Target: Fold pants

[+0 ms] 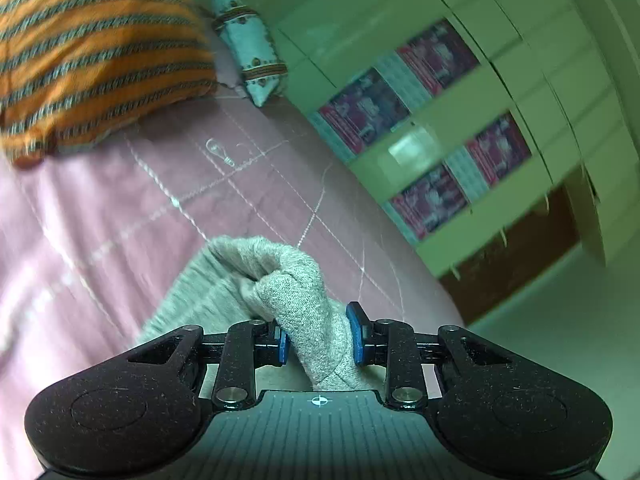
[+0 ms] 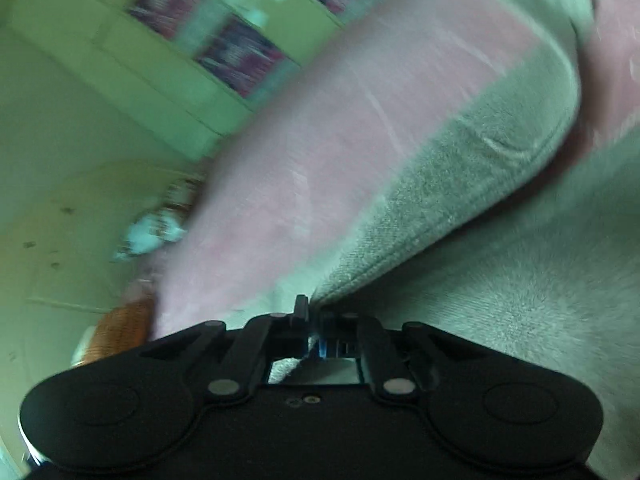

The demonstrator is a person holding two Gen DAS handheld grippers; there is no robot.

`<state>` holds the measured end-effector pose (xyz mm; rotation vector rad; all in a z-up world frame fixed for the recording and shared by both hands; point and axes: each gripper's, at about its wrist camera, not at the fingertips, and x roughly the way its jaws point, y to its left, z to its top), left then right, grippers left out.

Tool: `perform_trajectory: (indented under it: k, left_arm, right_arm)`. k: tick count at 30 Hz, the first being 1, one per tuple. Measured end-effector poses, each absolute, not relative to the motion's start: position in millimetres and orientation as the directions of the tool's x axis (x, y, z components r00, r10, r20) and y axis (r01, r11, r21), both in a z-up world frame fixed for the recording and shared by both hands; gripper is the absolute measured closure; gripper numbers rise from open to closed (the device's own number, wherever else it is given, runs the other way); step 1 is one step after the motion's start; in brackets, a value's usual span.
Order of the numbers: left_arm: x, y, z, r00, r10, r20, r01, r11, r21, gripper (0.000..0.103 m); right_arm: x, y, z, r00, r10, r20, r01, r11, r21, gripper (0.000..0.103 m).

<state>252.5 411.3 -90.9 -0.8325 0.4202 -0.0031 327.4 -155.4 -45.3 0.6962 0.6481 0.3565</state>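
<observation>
1. No container is seen in either view. The only thing held is the grey knitted pants [image 1: 296, 300], and they are held by the grippers.
2. The left hand-held gripper [image 1: 322, 340] is closed on a bunched fold of the pants; both blue pads [image 1: 357, 336] are pressed against the cloth, and the fold rises between them.
3. The right hand-held gripper [image 2: 312, 320] is closed on the hemmed edge of the pants [image 2: 460, 184]; the jaws are seen drawn fully together, with the cloth edge running away from the tips toward the upper right.
4. The pants are spread over a pink quilted bed cover [image 1: 120, 220], partly lifted at both gripped points.
5. The bed cover is stitched with pale lines in a grid. An orange pillow with grey stripes [image 1: 100, 52] is lying at its far end, and a pale blue bolster with banded trim [image 1: 250, 52] is set just beside the pillow, against the wall.
6. A green panelled cabinet [image 1: 500, 92] is standing beside the bed, with red-and-purple printed sheets [image 1: 364, 108] fixed to its panels. A pale floor [image 1: 540, 340] is seen below it.
7. From the left wrist, the pillow, bolster and quilting are resolved sharply.
8. From the right wrist, the picture is heavily blurred; the long run of the pants' hem and a second grey expanse at lower right are recorded only here. The pillow is reduced to an orange smear at lower left.
</observation>
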Motion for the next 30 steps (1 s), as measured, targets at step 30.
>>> perform_trajectory:
  k: [30]
  left_arm:
    - [187, 416, -125, 0.881, -0.059, -0.47, -0.341, 0.609, -0.716, 0.074]
  right_arm:
    - [284, -141, -105, 0.643, 0.482, -0.595, -0.045, 0.799, 0.599, 0.103]
